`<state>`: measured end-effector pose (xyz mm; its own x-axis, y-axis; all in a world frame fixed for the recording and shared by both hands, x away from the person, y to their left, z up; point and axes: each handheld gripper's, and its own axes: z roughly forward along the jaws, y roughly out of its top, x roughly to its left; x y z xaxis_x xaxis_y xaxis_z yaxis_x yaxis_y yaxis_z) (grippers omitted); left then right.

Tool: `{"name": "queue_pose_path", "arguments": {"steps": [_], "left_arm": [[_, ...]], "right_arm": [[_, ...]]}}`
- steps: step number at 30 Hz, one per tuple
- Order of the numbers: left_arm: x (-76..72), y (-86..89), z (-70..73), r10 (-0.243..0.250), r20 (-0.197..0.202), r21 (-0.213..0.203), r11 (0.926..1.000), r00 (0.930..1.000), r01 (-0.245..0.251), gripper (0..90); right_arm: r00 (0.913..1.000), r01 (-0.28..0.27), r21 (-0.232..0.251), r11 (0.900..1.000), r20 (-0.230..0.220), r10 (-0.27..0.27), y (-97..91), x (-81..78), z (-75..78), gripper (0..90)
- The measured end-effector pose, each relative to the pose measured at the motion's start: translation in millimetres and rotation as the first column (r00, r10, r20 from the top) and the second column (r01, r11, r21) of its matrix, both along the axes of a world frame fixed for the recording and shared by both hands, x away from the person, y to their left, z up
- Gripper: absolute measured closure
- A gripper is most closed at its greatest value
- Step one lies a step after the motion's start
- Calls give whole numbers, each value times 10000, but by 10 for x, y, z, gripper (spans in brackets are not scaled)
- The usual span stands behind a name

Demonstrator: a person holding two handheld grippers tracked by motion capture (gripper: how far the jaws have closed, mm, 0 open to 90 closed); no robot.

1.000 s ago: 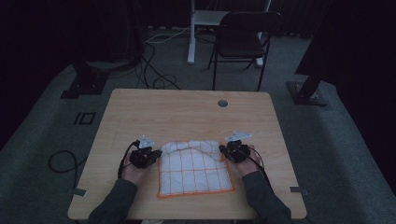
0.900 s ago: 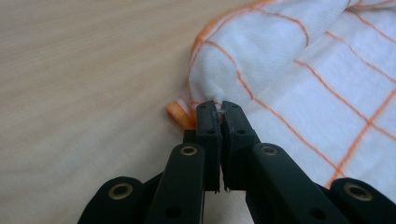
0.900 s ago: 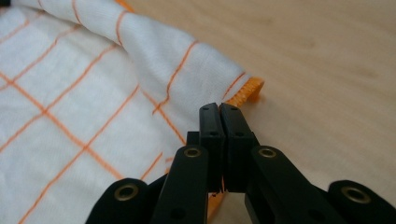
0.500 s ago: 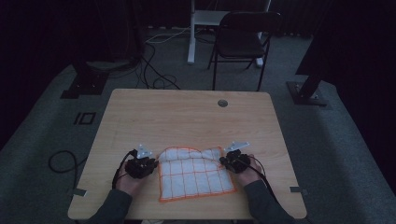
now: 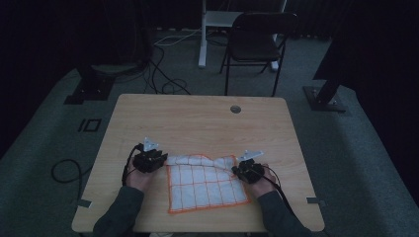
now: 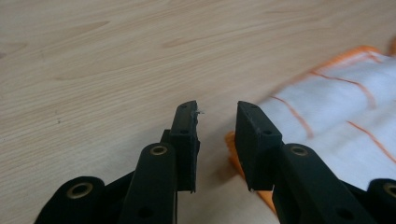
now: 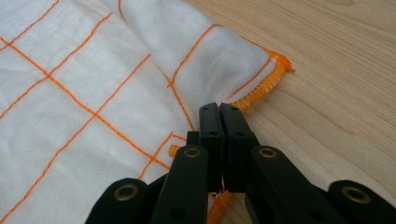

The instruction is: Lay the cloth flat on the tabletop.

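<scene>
The white orange-gridded cloth (image 5: 205,185) lies at the desk's (image 5: 197,118) six o'clock, its far edge folded over. The left gripper (image 6: 215,119) has just been opening, jaws empty beside the corner; the right gripper (image 7: 219,112) pinches the cloth's hem. Folding seems barely begun.

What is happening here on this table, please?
A person is folding a white cloth with orange grid lines on a wooden table, a gripper in each hand. The right gripper is shut on the cloth's orange hem. The left gripper has just been opening; nothing sits between its fingers, and the cloth's corner lies beside them on the table.
</scene>
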<state>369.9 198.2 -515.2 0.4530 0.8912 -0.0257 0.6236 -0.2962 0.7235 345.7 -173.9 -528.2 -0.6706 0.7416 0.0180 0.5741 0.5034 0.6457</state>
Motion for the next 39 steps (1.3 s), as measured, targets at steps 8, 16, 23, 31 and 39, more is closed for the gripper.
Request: {"name": "queue_pose_path", "arguments": {"steps": [8, 16, 23, 31, 39], "left_arm": [[142, 61, -113, 341, -677, -10, 9994, 9971, -342, 687], [-33, -190, -45, -1384, -476, -682, 9885, 9892, 1350, 624], [-158, -320, -100, -1861, -538, -245, 9824, 9811, 1850, 584], [-242, -343, -75, -2612, -396, -855, 9626, 9645, 2572, 530], [-266, -400, -161, -2579, -703, -643, 9652, 9636, 2536, 542]], "right_arm": [[10000, -8, 10, 10000, 49, 8, -2, -4, -6, 890], [9999, -28, -51, 10000, 123, 28, 5, -11, -6, 890], [9999, -38, -73, 10000, 142, 39, 7, -13, -7, 890], [9999, -33, -68, 10000, 142, 34, 8, -12, -8, 889], [9999, -26, -65, 10000, 155, 27, 9, -15, -10, 889]]}}
